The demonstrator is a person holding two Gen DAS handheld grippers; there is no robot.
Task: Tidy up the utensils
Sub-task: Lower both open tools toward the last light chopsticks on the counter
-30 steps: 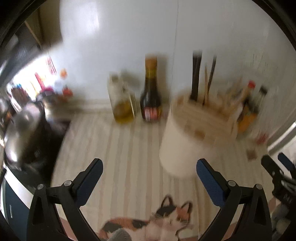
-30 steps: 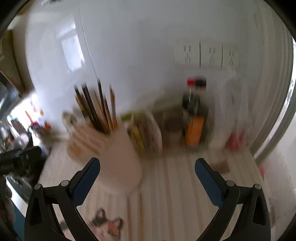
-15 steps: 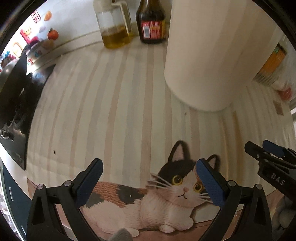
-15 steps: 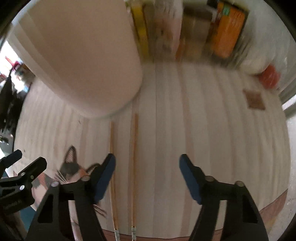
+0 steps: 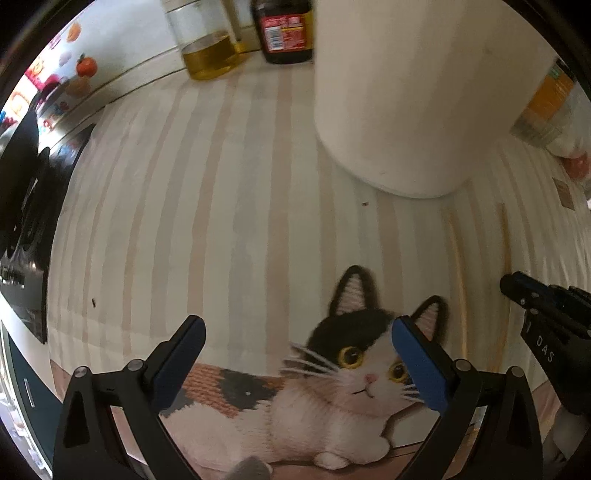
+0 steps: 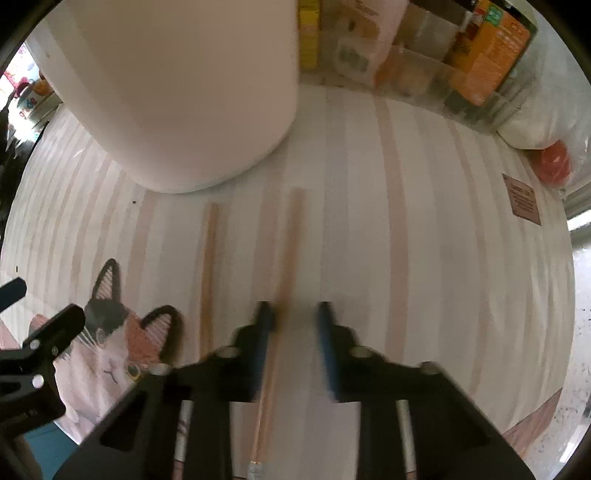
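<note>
The right gripper (image 6: 293, 314) is seen closing around the right-hand chopstick (image 6: 291, 236), which lies on the striped cat-print mat (image 6: 424, 258) between the jaws, hard against the left pad with a gap to the right; the grip is best finished square on the shaft so that the chopstick is not rolled aside. The left gripper (image 5: 297, 360) is held spread and empty over the cat picture. A second chopstick (image 6: 208, 266) lies just beside, while the white utensil holder (image 6: 177, 92), presumably the destination, stands close ahead with bottles (image 5: 282, 29) and packets (image 6: 487, 55) behind.
</note>
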